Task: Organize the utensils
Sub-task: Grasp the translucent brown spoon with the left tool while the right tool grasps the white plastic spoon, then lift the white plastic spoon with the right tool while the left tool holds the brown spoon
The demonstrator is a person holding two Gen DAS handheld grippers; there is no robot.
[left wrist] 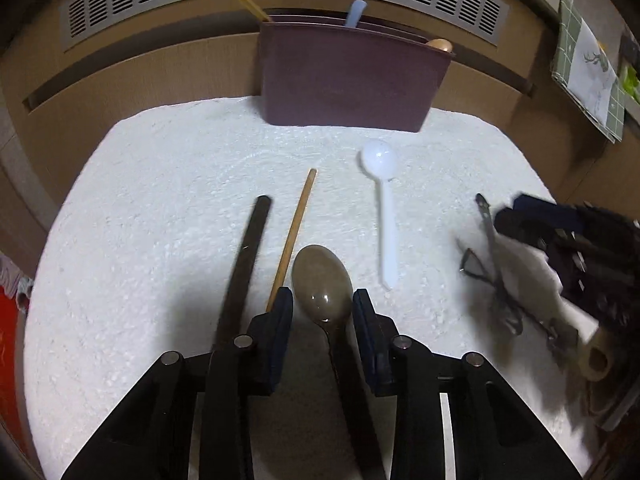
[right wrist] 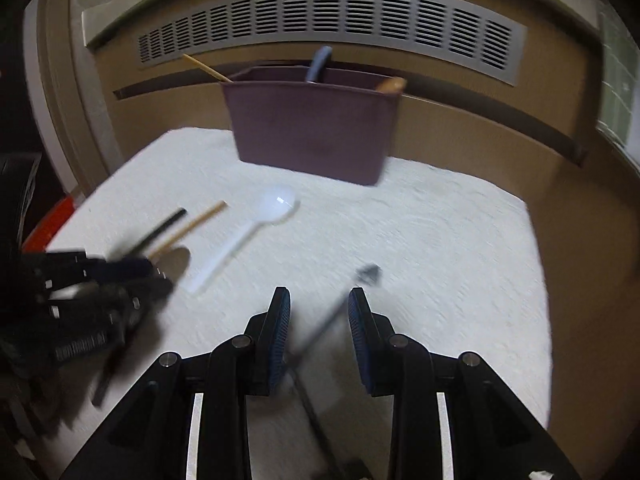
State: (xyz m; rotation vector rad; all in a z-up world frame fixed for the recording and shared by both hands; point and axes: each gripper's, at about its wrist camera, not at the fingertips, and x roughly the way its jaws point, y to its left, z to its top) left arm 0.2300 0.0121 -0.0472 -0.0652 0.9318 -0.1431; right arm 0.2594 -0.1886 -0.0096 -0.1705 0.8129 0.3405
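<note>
With three utensils already in the purple bin [left wrist: 348, 80], the left claw [left wrist: 322, 308] straddles the brown spoon [left wrist: 322, 284] unclamped, the right claw [right wrist: 319, 308] stands apart around a whisk [right wrist: 340, 308], chopsticks and white spoon [left wrist: 384, 204] still on the surface [left wrist: 160, 200].

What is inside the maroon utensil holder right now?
Sticking out of the maroon holder: a wooden chopstick at its left end, a pale blue handle mid-way, a wooden spoon end at right. Its walls hide everything lower.
</note>
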